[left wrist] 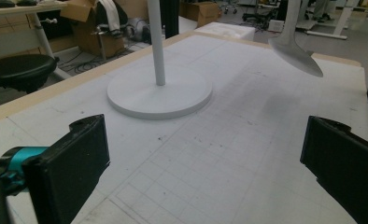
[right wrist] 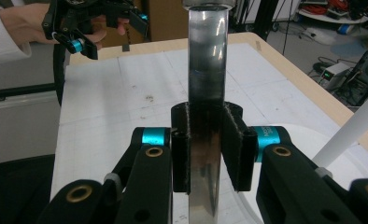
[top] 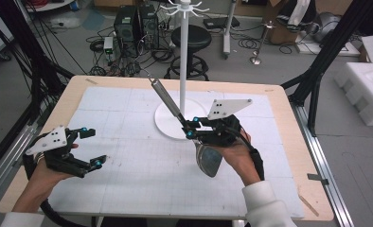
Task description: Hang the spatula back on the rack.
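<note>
Evidently the metal spatula (top: 175, 113) is the thing being worked: it hangs in the air over the tabletop (top: 128, 189), tilted, its broad shiny blade low and near the person, its slim handle slanting up and away past the white pole (top: 183, 56) of the hanging stand. The right tongs (top: 190, 127) are clamped on the handle about midway, which in the right gripper view (right wrist: 205, 154) shows as a flat steel strip pinched between the two black pads. Gripping it there leaves the hook at the handle's far tip free, probably so it can be lifted to one of the stand's prongs (top: 187, 7) at the top. The stand's round base (left wrist: 159, 93) sits on the white gridded mat. The left tongs (top: 91, 147) rest wide apart and empty, well off to the side, likely kept clear of the lift.
</note>
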### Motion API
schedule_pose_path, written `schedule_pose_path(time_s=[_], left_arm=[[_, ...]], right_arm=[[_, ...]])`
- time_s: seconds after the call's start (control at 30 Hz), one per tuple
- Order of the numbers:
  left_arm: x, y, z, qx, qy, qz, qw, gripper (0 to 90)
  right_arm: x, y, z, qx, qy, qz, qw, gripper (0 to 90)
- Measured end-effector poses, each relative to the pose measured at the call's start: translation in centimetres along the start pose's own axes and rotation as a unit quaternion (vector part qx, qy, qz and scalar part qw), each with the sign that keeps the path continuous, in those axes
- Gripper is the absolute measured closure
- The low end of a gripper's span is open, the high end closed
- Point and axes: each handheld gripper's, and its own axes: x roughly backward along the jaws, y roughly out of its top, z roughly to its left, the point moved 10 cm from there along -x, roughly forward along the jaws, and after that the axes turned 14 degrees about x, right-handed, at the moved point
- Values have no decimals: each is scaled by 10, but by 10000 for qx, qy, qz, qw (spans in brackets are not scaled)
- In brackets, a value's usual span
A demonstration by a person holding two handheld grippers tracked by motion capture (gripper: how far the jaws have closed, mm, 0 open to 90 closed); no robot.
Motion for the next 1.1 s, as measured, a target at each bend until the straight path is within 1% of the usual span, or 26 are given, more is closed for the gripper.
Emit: schedule_pose_path(time_s=[0.07,0.13,0.17,0.23,0.33,0.4,0.47,0.5,0.53,0.57,0.63,0.73,0.83,0.87,0.93,0.97,1.0,1.07,1.1], left_arm=[[0,1,-2,48,-25,4,10000,17],[-1,2,-4,53,-39,12,10000,17],[-1,4,-5,73,-58,7,10000,17],[-2,7,-7,72,-103,25,9999,17],[-5,14,-10,42,-92,108,9999,17],[-8,21,-13,2,-123,136,9998,17],[-11,29,-17,-50,-150,179,9997,17],[-13,33,-18,-67,-151,198,9997,17],[-14,37,-20,-75,-168,227,9996,17],[-16,41,-21,-52,-177,248,9995,17],[-20,49,-25,-76,-187,289,9994,17],[-27,64,-32,-103,-283,334,9990,17],[-34,77,-38,-115,-342,386,9986,17],[-36,81,-39,-130,-335,401,9986,17],[-40,89,-42,-164,-360,419,9983,17],[-42,91,-43,-184,-353,455,9982,17],[-43,95,-44,-195,-354,460,9981,17],[-45,102,-47,-205,-388,431,9981,17],[-46,105,-48,-218,-386,426,9981,18]], right_arm=[[0,-1,0,-44,-8,33,10000,751],[-1,0,-1,-35,-60,25,10000,751],[-1,-1,1,-113,-40,64,9999,752],[-1,0,0,-63,-74,38,9999,751],[-1,1,-1,-59,-145,20,9999,751],[-1,1,-2,-33,-209,20,9998,751],[-1,2,-2,-80,-205,19,9998,751],[-1,2,-4,-52,-260,14,9996,751],[-1,1,-3,-100,-256,47,9996,751],[-1,2,-3,-99,-259,10,9996,751],[-1,2,-5,-68,-333,-2,9994,751],[-1,2,-5,-96,-349,49,9993,751],[-2,3,-4,-109,-373,30,9992,751],[-3,3,-5,-78,-401,19,9992,751],[-4,4,-5,-115,-405,20,9991,751],[-4,4,-6,-84,-431,12,9990,751],[-5,4,-5,-83,-389,7,9992,751],[-5,5,-7,-129,-446,10,9989,751],[-6,5,-6,-134,-412,1,9991,751]])
